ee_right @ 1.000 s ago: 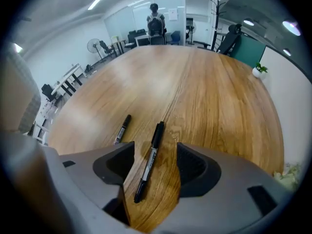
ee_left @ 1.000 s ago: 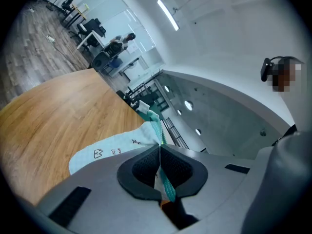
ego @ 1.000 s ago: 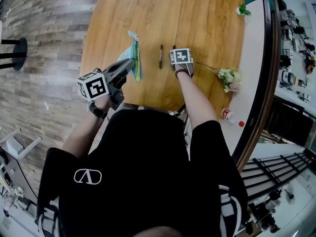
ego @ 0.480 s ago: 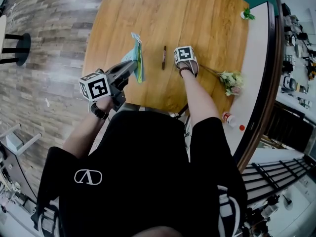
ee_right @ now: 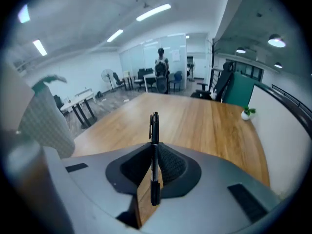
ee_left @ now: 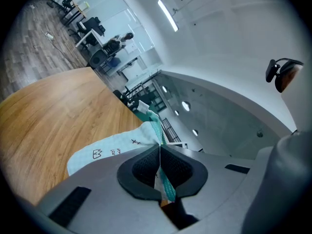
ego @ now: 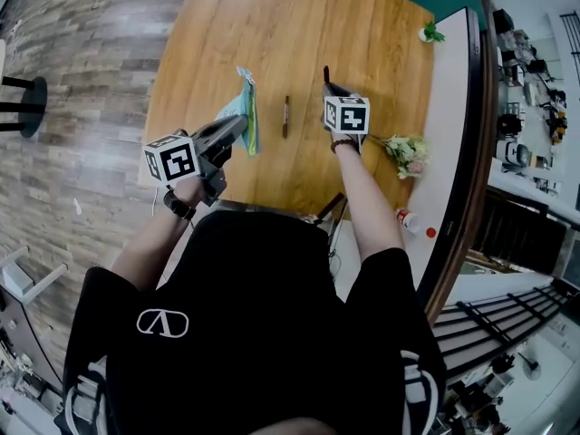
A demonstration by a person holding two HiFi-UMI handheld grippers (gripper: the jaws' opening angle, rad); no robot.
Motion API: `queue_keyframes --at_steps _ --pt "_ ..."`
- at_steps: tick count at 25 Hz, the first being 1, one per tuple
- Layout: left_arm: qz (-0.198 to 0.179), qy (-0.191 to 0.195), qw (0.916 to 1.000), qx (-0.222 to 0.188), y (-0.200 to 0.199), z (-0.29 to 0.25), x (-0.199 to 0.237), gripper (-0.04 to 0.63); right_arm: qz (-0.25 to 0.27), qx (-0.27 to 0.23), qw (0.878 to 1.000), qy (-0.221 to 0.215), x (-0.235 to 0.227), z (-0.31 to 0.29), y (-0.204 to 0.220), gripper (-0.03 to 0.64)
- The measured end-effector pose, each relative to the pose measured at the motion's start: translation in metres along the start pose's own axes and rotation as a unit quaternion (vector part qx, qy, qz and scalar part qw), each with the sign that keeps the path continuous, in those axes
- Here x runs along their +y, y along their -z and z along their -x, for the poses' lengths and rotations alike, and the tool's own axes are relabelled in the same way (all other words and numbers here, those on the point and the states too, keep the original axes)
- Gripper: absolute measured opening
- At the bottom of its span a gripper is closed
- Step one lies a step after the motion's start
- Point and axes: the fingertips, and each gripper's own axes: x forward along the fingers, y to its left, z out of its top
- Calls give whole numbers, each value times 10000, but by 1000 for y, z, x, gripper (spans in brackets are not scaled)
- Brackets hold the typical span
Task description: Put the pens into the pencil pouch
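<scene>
Wooden table (ego: 272, 25): left gripper (ego: 239, 127) pressed shut on pouch (ego: 246, 107) edge, pouch's long axis running away from person. Jaws of right gripper (ego: 328, 87) just closed, pinching black pen (ego: 325, 72) (clip end forward), lengthwise along jaws, pointing away. Flat between grippers, second pen (ego: 285, 116), same heading.

Left tongs (ee_left: 159, 149) point nearly level, jaws pressed together on the pouch (ee_left: 109, 151) edge. Right tongs (ee_right: 155, 152), tilted downward, have just closed on a pen (ee_right: 154, 128).
</scene>
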Motion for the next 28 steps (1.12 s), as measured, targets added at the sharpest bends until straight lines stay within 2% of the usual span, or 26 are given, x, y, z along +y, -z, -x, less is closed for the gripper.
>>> queue_keyframes --at_steps 3,6,8,11,14,16,21,28 --pt "-43 139 9999 -2 -3 -8 -10 9 16 -1083 9941 36 3 60 -60 41" --pt "-81 288 9996 -15 -9 -16 -21 9 34 -2135 9769 60 12 125 -109 42" --pt "-106 390 9992 -31 -14 -21 -29 9 113 -2831 9590 67 23 170 -134 41" --pt "-163 514 9985 -40 -19 -28 -39 9 250 -3831 9233 66 41 234 -158 41" --pt "-188 635 9978 -37 -23 -35 -49 9 424 -4549 8895 60 58 281 -167 41" --pt "-176 702 9974 -38 -23 -39 -54 9 478 -4706 8810 118 61 293 -166 41" --pt "-167 787 9968 -28 -25 -40 -62 9 366 -4746 8794 75 66 295 -163 41" --pt "-172 755 9970 -14 -23 -42 -64 9 178 -4936 8655 -833 133 289 -179 41"
